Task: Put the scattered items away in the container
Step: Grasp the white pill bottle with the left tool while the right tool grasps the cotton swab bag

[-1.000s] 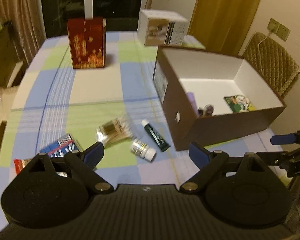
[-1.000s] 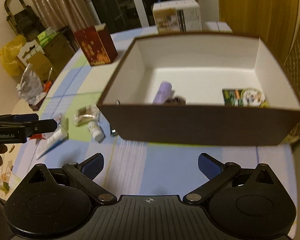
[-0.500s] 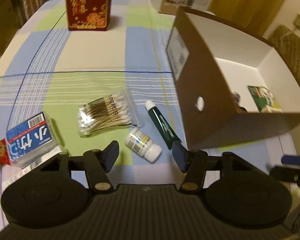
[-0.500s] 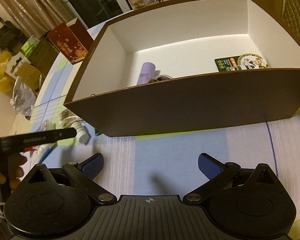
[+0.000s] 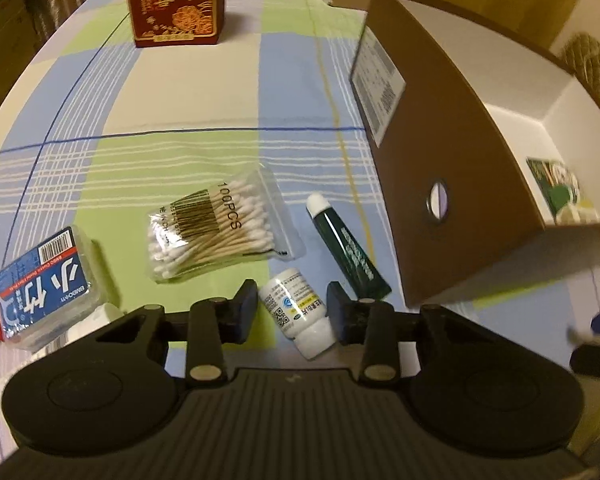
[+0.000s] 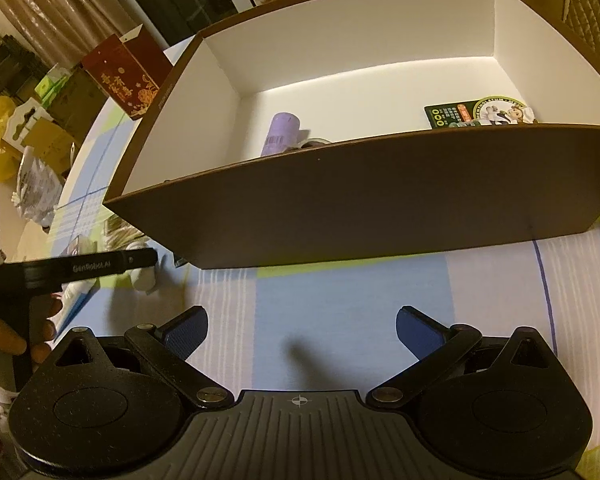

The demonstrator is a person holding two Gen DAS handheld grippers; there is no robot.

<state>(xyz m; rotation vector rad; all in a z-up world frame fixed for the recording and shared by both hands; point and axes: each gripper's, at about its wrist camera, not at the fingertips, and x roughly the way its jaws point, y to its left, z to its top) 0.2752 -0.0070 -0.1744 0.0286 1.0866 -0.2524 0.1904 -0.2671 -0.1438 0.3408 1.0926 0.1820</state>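
Small white pill bottle [image 5: 296, 316] lies on its side on the checked tablecloth [image 5: 188, 92], directly between the two fingers of the left claw [image 5: 292, 312]. Fingers stand narrow, one on each side of the bottle, close; contact cannot be confirmed. Just ahead and right of the claw: dark green tube [image 5: 346, 246], white cap pointing away. Ahead and left: clear bag of cotton swabs [image 5: 216, 226]. Farther left: blue-labelled packet [image 5: 46, 284]. Brown box [image 5: 440, 160], white inside, stands right of the claw, beyond the tube. Red carton [image 5: 174, 0] far ahead.

Right claw [image 6: 302, 334] spread wide, nothing in it, over bare cloth. Box straight ahead of it; inside, a purple cylinder [image 6: 280, 134] and a green printed card [image 6: 480, 112].
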